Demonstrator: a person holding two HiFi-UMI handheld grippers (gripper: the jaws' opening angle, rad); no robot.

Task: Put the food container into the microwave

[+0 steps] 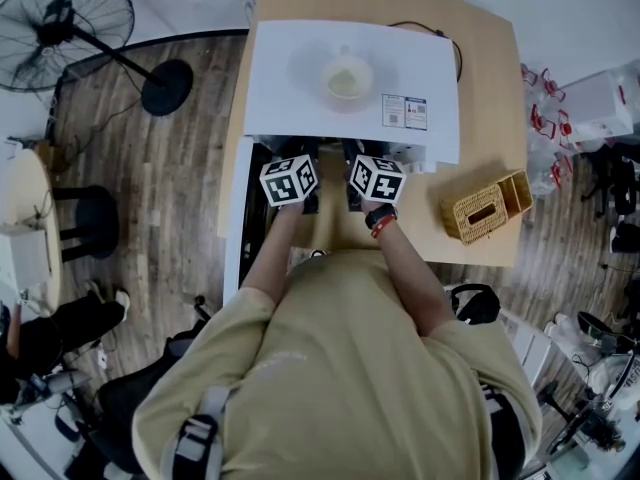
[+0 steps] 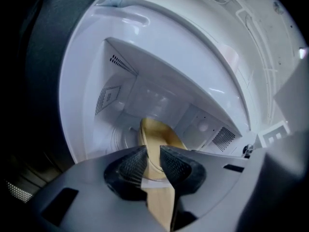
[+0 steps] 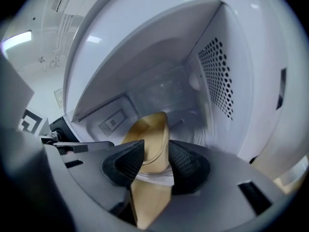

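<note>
- Noted container inside microwave cavity.
- Found left gripper clamped on its rim, likely steadying it.
- Found right gripper spread, rim between jaws, untouched.
- Judged left release outstanding.

This looks like a workroom or test lab rather than a home kitchen. A white microwave stands on a bare wooden surface over plank floor. A standing fan is far left, with a stool beside it. Equipment stands clutter the near right.
</note>
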